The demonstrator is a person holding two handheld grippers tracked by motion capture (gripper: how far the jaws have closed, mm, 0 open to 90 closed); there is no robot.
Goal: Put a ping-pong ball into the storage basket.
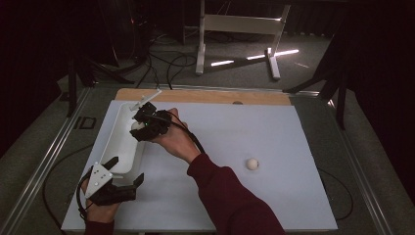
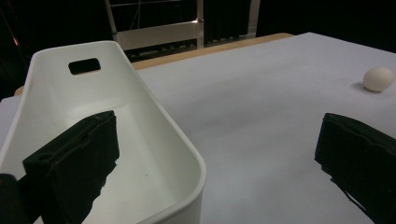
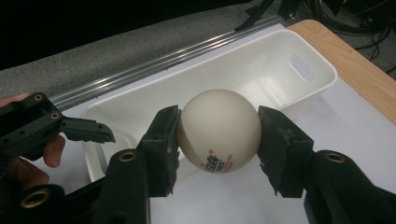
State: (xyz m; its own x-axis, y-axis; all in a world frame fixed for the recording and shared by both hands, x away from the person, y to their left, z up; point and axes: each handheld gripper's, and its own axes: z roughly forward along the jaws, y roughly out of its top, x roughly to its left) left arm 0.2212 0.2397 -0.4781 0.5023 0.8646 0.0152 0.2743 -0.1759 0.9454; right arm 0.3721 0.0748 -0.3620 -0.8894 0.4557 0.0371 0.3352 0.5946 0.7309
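A long white bin [image 1: 113,147] lies at the table's left side. My right gripper [image 1: 138,126] is shut on a white ping-pong ball [image 3: 218,130] with red print, held just above the bin's [image 3: 261,60] right rim, midway along. My left gripper [image 1: 126,170] is wide open at the bin's near end. In the left gripper view its left jaw hangs inside the bin [image 2: 154,107] and its right jaw is over the table, so the left gripper [image 2: 215,163] straddles the bin's right wall. A second white ball [image 1: 252,164] rests on the white table sheet, right of centre.
The white sheet [image 1: 274,132] covers the table, with a wooden edge [image 1: 205,95] at the back. Metal rails run along both sides. A white stand [image 1: 240,29] and cables sit on the floor behind. The second ball [image 2: 378,78] lies far right in the left gripper view.
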